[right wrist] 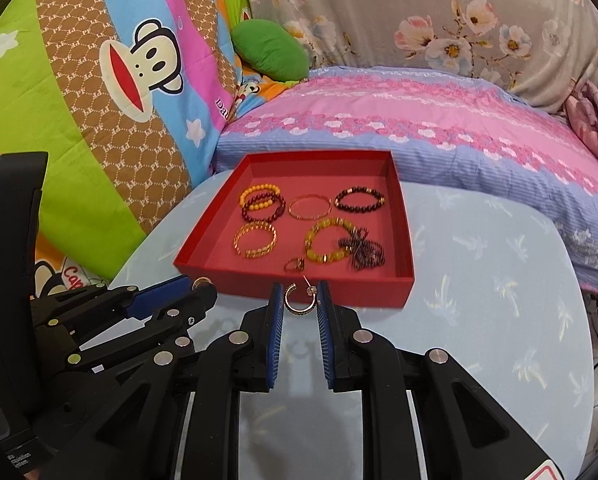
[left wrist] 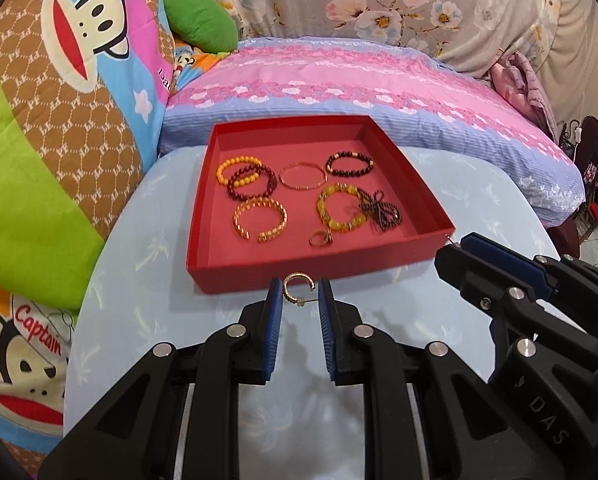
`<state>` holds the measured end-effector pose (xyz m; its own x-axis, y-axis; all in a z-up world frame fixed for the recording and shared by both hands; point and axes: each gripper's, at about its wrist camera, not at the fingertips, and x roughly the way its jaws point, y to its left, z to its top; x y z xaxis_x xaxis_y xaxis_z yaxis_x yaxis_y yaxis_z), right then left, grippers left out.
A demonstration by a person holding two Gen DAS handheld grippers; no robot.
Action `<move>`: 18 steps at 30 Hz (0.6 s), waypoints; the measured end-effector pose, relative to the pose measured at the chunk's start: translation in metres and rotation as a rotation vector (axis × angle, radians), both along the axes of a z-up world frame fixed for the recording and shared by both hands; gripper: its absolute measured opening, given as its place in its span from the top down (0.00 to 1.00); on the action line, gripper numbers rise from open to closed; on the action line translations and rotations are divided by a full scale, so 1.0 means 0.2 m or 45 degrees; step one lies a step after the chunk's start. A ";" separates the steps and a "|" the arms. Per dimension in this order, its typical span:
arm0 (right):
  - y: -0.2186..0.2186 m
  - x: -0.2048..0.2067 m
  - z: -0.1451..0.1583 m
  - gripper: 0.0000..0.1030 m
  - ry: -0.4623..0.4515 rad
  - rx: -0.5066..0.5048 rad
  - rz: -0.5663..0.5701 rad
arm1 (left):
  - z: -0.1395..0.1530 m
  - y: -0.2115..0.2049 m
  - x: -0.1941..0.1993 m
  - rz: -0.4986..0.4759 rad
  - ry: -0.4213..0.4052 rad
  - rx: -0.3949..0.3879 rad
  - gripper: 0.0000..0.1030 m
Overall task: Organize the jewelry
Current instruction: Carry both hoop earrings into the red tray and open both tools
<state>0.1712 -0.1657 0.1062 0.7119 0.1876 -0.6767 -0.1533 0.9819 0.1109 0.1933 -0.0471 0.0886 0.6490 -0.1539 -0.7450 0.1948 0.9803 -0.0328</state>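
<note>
Left gripper (left wrist: 299, 294): fingers clamp a gold hoop earring (left wrist: 298, 287). Right gripper (right wrist: 300, 298): fingers clamp a second hoop earring (right wrist: 299, 300). Beyond both fingertips: red tray (left wrist: 283, 270) of bracelets on the counter (left wrist: 139, 280).

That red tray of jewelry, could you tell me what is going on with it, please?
A person is sorting jewelry with two tools. The left hand-held gripper and the right hand-held gripper each pinch a small gold hoop earring in front of the red tray, which already holds several bracelets and a ring.
</note>
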 end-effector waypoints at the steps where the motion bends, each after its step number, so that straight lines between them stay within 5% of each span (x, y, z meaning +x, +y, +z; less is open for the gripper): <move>1: 0.00 0.03 0.01 0.84 -0.008 -0.004 -0.001 | 0.01 0.00 0.03 0.000 -0.008 0.004 0.83; 18: -0.03 0.52 -0.02 0.84 -0.002 -0.014 -0.043 | 0.00 -0.04 0.48 0.003 -0.049 0.055 0.83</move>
<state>0.2757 -0.1718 0.1022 0.7188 0.1561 -0.6775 -0.1206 0.9877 0.0996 0.2884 -0.0555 0.0888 0.6774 -0.1206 -0.7256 0.1931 0.9810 0.0172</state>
